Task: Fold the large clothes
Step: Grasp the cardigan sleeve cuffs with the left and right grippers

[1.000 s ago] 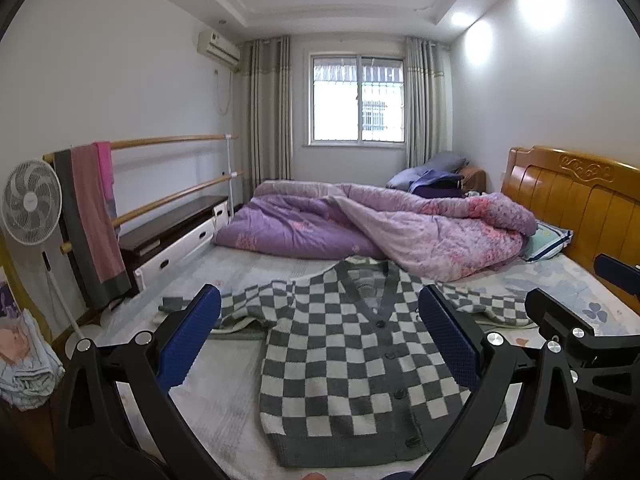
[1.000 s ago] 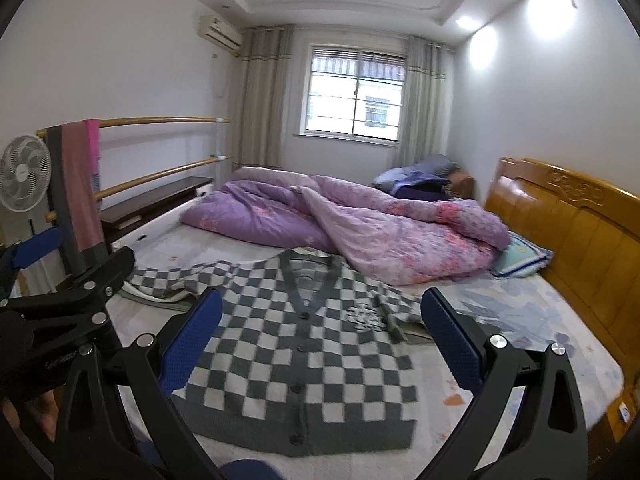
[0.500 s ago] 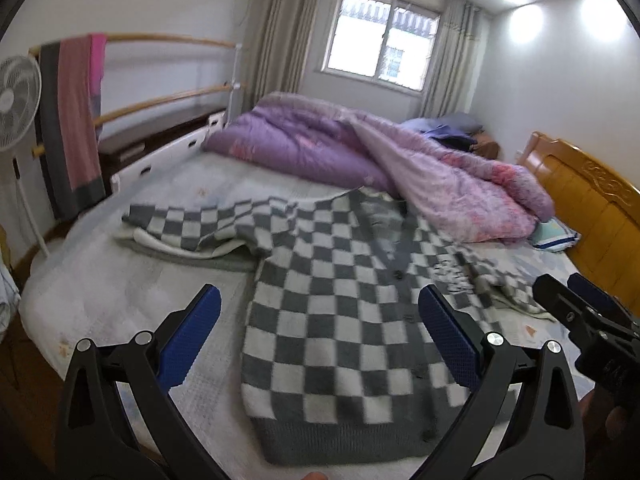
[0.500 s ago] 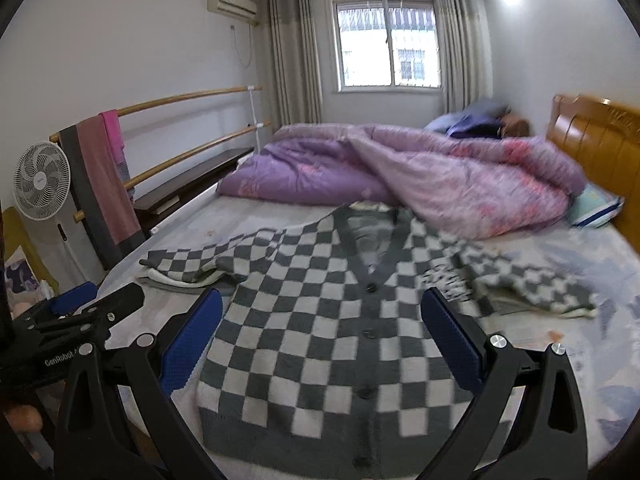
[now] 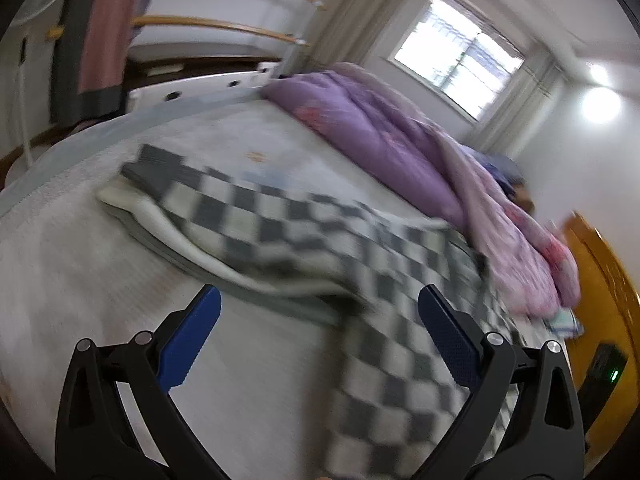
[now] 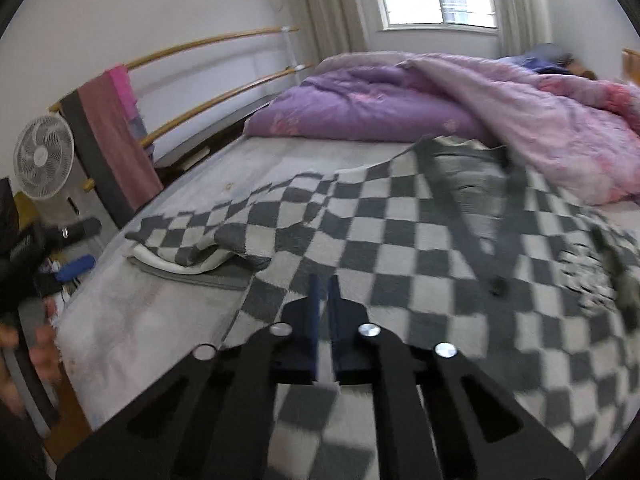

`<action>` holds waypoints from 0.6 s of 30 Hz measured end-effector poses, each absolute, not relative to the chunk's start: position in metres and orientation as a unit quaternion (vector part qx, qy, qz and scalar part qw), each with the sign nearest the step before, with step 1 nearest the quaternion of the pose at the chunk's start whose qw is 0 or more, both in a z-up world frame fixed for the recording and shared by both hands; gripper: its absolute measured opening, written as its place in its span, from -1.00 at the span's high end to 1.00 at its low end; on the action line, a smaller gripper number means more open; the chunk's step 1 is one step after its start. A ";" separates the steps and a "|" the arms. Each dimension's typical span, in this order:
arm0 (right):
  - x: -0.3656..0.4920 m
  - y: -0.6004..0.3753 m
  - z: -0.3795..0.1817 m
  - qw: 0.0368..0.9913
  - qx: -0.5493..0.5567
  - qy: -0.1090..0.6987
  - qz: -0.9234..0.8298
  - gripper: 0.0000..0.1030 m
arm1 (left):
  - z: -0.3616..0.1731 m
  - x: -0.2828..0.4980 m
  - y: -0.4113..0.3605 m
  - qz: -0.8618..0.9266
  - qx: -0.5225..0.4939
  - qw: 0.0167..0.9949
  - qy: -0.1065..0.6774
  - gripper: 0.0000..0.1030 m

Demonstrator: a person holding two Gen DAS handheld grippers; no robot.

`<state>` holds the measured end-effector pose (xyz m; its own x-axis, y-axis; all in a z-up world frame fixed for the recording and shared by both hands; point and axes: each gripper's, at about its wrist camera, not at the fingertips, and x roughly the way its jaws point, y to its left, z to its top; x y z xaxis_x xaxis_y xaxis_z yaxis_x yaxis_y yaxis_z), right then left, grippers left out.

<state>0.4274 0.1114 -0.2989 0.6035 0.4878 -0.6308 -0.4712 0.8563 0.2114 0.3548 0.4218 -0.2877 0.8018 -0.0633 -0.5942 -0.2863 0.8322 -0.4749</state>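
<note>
A grey and white checked cardigan (image 6: 420,240) lies flat on the bed, front up, its left sleeve (image 5: 224,216) stretched out toward the bed's left edge. My left gripper (image 5: 318,300) is open and empty, low over the sheet just in front of that sleeve near the armpit. My right gripper (image 6: 322,280) has its blue pads nearly together over the cardigan's left side below the armpit; I cannot tell if cloth is between them. The left view is blurred.
A purple and pink quilt (image 6: 440,100) is heaped at the back of the bed. A wooden headboard (image 5: 608,272) is at the right. A rail with a hanging towel (image 6: 116,136) and a fan (image 6: 42,156) stand left of the bed.
Both grippers have dropped and swung left toward the cardigan's left sleeve and side. The right gripper's jaws have gone from wide open to nearly together.
</note>
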 end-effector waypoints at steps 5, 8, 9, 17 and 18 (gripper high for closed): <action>0.472 0.135 -0.344 0.878 0.028 0.393 0.272 0.95 | -0.326 0.391 0.521 0.116 -0.350 0.871 0.325 -0.91; 0.488 0.140 -0.362 0.872 0.039 0.410 0.266 0.95 | -0.347 0.410 0.560 0.139 -0.388 0.847 0.335 -0.90; 0.492 0.141 -0.366 0.870 0.042 0.412 0.268 0.95 | -0.352 0.415 0.567 0.145 -0.394 0.843 0.336 -0.90; 0.530 0.149 -0.379 0.865 0.067 0.416 0.274 0.95 | -0.377 0.453 0.587 0.184 -0.362 0.839 0.363 -0.48; 0.537 0.150 -0.378 0.862 0.076 0.416 0.278 0.93 | -0.380 0.456 0.591 0.189 -0.362 0.837 0.364 -0.33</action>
<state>0.5373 0.1504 -0.3780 0.4989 0.5424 -0.6759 -0.4166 0.8340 0.3618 0.4560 0.5907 -0.3803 0.6632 0.0525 -0.7466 -0.5805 0.6657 -0.4689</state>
